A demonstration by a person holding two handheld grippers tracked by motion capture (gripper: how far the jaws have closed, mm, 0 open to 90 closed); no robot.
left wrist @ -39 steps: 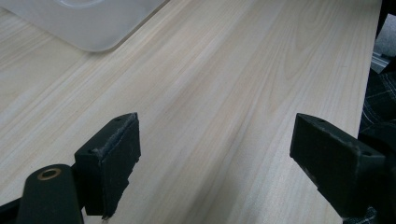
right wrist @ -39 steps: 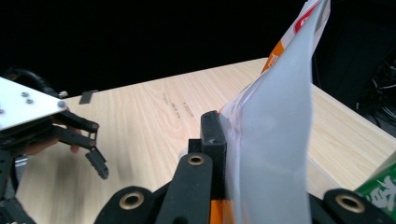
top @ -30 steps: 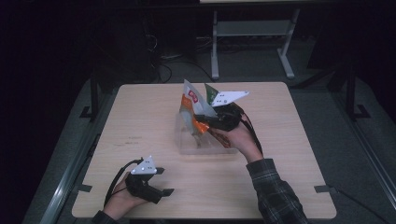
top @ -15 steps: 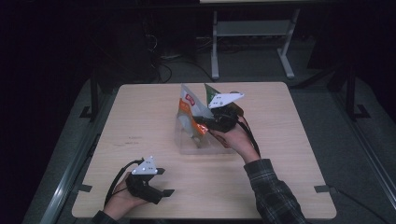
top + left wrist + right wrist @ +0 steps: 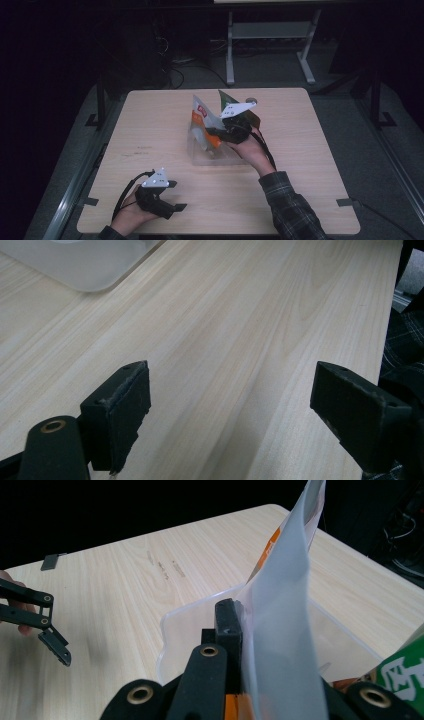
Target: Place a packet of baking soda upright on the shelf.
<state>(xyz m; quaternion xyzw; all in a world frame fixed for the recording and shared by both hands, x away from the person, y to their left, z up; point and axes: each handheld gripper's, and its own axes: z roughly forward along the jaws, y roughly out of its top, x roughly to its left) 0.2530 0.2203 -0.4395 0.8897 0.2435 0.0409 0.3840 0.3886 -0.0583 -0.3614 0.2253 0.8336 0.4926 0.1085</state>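
My right gripper [image 5: 220, 133] is shut on a white and orange snack bag [image 5: 201, 116], which it holds upright over a clear plastic container [image 5: 216, 157] at the table's middle. In the right gripper view the jaws pinch the bag's pale back [image 5: 285, 610] above the container's rim [image 5: 190, 611]. A green bag [image 5: 224, 98] stands just behind the right gripper, and its corner [image 5: 406, 676] appears at the lower right. My left gripper [image 5: 176, 195] rests low near the front left edge, open with nothing between its pads [image 5: 125, 400].
The light wooden table [image 5: 310, 150] has bare room on the left, right and front. A corner of the clear container [image 5: 85, 267] lies beyond the left gripper. A plaid sleeve [image 5: 290, 210] crosses the front right. A metal stand [image 5: 270, 35] is behind the table.
The right gripper has shifted slightly to the left and nearer with the snack bag in it. The left gripper has kept still.
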